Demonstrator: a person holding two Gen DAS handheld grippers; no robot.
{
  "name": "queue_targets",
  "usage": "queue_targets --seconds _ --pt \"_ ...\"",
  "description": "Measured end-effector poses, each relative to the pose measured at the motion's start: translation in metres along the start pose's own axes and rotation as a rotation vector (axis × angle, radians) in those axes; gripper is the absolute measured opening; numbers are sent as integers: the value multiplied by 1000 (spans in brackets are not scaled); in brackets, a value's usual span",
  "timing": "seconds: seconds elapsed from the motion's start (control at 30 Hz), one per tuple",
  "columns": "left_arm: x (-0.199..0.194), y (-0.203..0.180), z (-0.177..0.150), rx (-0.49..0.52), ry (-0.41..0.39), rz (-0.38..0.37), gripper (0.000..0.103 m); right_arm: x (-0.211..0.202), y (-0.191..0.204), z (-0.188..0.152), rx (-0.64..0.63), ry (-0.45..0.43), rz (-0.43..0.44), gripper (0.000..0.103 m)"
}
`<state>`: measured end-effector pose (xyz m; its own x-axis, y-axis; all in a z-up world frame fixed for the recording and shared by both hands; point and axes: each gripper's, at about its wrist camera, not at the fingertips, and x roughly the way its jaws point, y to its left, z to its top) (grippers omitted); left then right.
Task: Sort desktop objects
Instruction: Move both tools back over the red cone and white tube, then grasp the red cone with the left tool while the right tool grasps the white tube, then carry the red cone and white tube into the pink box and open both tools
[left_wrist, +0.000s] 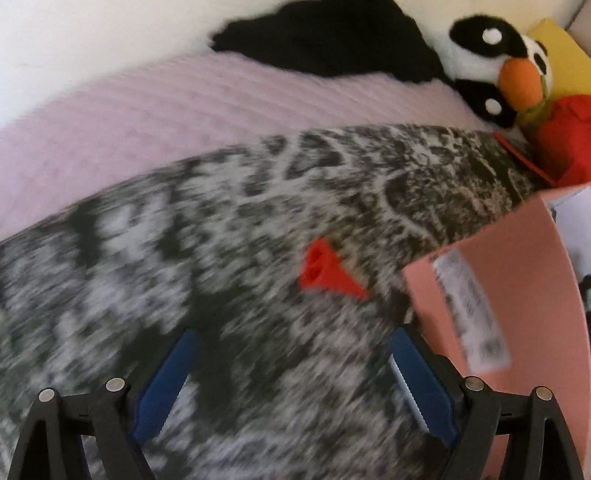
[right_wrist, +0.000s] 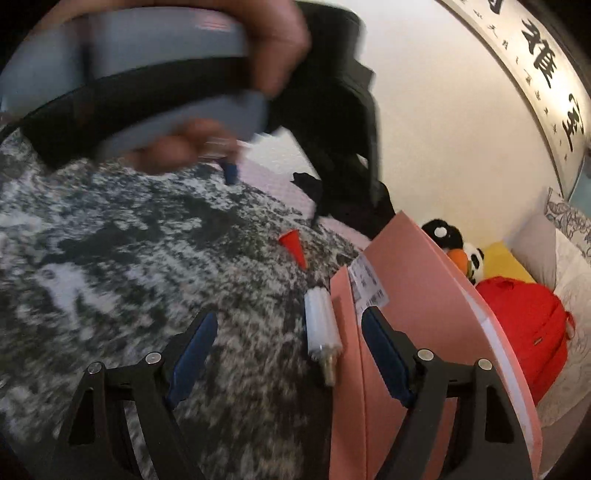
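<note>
Red plastic cone (left_wrist: 327, 271), light and stiff by its look, lies on the mottled bench (left_wrist: 184, 280) at 12 o'clock of the left gripper (left_wrist: 291, 380), jaws released; take its narrow end. Right view: right gripper (right_wrist: 291, 354), jaws released and empty; white roller (right_wrist: 322, 321) beside pink box (right_wrist: 424, 280); blur hides detail.

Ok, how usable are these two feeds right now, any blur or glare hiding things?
Left wrist view: motion blur smears the patterned mat and the label on the pink box; the red cone is soft but readable; the plush toy is sharper. Right wrist view: the hand up top is heavily smeared, strong fisheye bending, dark corners; the white cylinder is fairly clear. No glare.
</note>
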<state>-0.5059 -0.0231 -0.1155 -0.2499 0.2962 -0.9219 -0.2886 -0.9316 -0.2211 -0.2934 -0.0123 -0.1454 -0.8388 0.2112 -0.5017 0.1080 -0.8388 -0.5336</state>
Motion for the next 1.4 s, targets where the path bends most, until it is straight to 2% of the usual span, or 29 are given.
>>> queue_targets --seconds 0.17,0.23,0.33,0.47,0.5,0.57,0.63,0.7,0.8,0.83,0.87,0.93,1.13,1.3,1.4 --pt "32 -9 20 -8 88 -6 84 39 -7 8 49 66 14 82" --pt "41 -16 23 19 105 5 81 53 -12 9 72 97 18 82" --pt "49 -23 25 71 122 22 80 69 -19 9 90 133 25 72" --pt "60 -33 28 139 145 44 79 88 -19 12 95 180 62 70" --pt "63 -35 29 156 151 50 76 92 -19 14 95 190 67 70" --pt "69 -40 30 190 162 61 59 100 -20 18 89 192 69 70" --pt "68 -41 29 194 166 25 28 108 -22 21 94 199 71 71" --pt "65 -39 27 188 165 -21 28 116 -27 25 109 209 79 72" --pt "62 -36 21 186 149 -33 28 125 -37 30 141 212 98 73" --pt "60 -33 20 170 141 -37 27 126 -40 31 154 211 92 65" --pt "58 -29 19 151 134 -45 27 126 -43 32 166 213 84 28" --pt "48 -23 16 127 116 -49 27 125 -50 30 180 223 56 28" --pt "3 -8 -5 105 23 -26 27 82 -46 31 128 128 64 26" --pt "-57 7 -45 86 -93 25 27 6 -29 31 22 -4 60 25" --pt "-98 9 -83 80 -173 79 27 -52 -13 29 -29 -78 70 25"
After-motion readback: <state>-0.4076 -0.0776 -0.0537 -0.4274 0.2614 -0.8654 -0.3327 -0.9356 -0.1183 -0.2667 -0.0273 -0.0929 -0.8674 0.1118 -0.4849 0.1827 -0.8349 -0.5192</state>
